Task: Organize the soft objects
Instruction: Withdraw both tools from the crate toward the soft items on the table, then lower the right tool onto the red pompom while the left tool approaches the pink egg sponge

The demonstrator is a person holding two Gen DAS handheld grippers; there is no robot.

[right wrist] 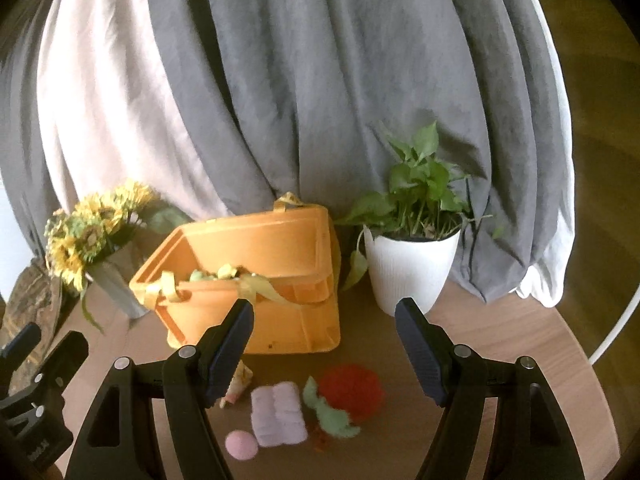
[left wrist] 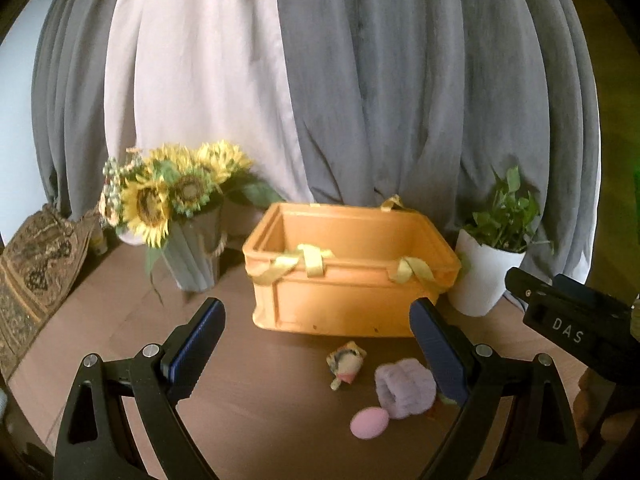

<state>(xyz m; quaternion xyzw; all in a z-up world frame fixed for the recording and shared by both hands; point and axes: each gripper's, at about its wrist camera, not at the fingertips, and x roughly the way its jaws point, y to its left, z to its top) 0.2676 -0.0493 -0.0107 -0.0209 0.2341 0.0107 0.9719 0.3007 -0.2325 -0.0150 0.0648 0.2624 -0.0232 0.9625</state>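
Note:
An orange plastic crate (left wrist: 344, 300) with yellow ribbons on its rim stands on the round wooden table; it also shows in the right wrist view (right wrist: 280, 320), with something pale green inside. In front of it lie a small plush toy (left wrist: 346, 364), a lilac fluffy band (left wrist: 404, 394) (right wrist: 278, 414), a pink ball (left wrist: 369, 422) (right wrist: 241, 444), and, in the right wrist view, a red fluffy piece (right wrist: 352, 390) and a green soft piece (right wrist: 332, 416). My left gripper (left wrist: 316, 344) is open and empty above the table, just before the crate. My right gripper (right wrist: 324, 344) is open and empty above the soft things.
A grey vase of sunflowers (left wrist: 176, 204) stands left of the crate. A white pot with a green plant (right wrist: 412, 264) stands to its right. Grey and white curtains (left wrist: 320, 80) hang behind. A patterned cloth (left wrist: 36, 264) lies at the far left table edge.

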